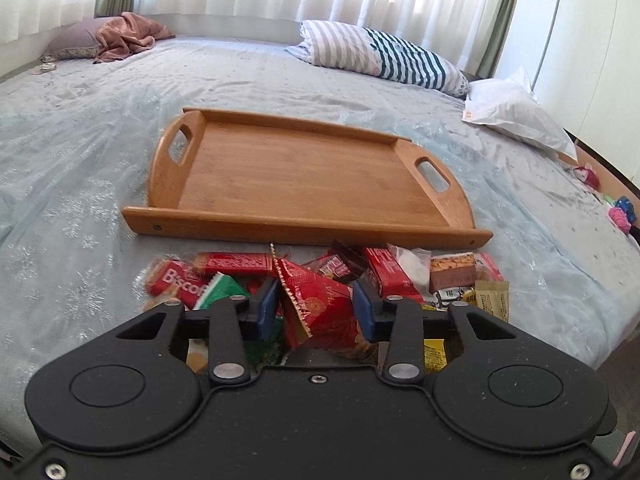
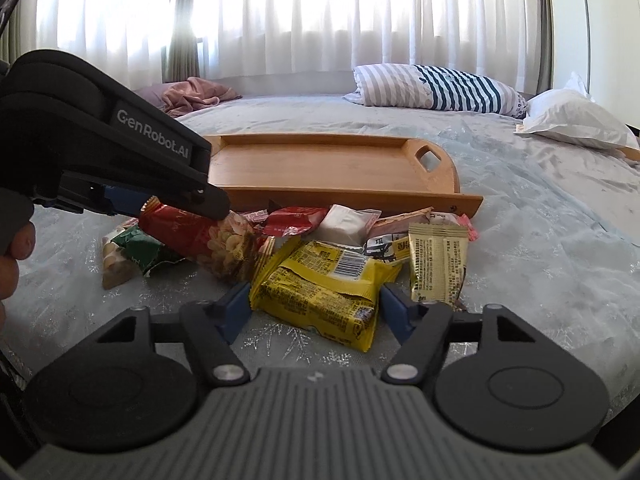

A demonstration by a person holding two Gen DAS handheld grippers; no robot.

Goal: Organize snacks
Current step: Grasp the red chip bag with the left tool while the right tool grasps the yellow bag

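Right wrist view: one wooden tray (image 2: pixel 320 164), two yellow packets (image 2: pixel 320 288), two pillows (image 2: pixel 436 88).

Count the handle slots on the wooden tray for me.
2. One slotted handle is at the left end of the wooden tray, the other slotted handle at its right end. The right wrist view shows only the right one; the left claw's body hides the other.

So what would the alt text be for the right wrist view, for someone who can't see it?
The right gripper has its blue fingers on either side of a yellow snack packet on a bed. Behind it lies a heap of other snacks and an empty wooden tray; the left gripper holds a red peanut packet.
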